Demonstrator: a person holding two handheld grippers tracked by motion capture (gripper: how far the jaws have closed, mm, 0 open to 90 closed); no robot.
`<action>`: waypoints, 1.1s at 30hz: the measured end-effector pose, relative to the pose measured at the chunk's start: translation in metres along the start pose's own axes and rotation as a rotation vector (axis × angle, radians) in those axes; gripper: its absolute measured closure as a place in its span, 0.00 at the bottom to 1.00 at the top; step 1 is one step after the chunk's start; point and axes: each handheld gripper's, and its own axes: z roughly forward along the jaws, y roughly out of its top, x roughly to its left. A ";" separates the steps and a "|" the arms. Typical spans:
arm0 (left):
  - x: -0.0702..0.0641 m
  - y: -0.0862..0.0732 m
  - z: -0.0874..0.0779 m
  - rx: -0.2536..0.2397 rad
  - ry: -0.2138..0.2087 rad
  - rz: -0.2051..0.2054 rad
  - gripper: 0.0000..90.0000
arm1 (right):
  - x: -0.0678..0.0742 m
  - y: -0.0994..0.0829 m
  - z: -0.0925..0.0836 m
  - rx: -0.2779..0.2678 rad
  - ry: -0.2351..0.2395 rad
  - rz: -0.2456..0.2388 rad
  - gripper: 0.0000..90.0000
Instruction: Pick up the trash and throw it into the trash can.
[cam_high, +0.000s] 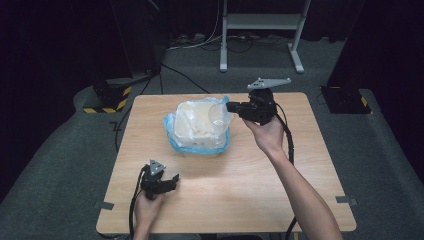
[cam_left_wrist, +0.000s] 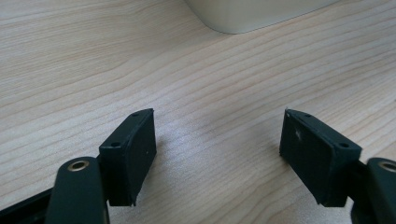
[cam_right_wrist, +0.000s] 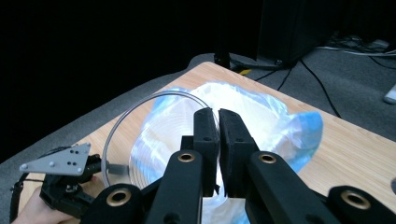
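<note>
Left gripper (cam_high: 170, 181) low on table (cam_high: 235, 200), jaws spread wide and empty, well short of bin (cam_high: 199, 125); right gripper (cam_high: 232, 106) far nearer, at bin's right rim, jaws pinched on clear cup (cam_right_wrist: 154, 140) lying tilted over blue-bagged opening.

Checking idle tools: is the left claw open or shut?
Open. In the left gripper view the left claw has its jaws set wide apart over bare table, nothing between them.

Black jaws; pale wood-grain counter (cam_left_wrist: 196, 70); between the right jaws a clear cup (cam_right_wrist: 154, 140), beyond it a blue-tinted bag (cam_right_wrist: 289, 126).
</note>
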 end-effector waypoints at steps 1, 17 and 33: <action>0.000 0.000 0.000 0.000 0.000 0.000 0.30 | 0.000 0.001 0.002 -0.001 0.003 -0.001 0.96; 0.000 0.000 0.000 -0.002 0.001 0.000 0.30 | -0.002 -0.001 0.046 0.013 -0.002 0.032 0.96; 0.000 0.000 0.000 0.002 0.000 0.001 0.30 | -0.008 -0.010 0.062 0.030 -0.042 0.028 0.82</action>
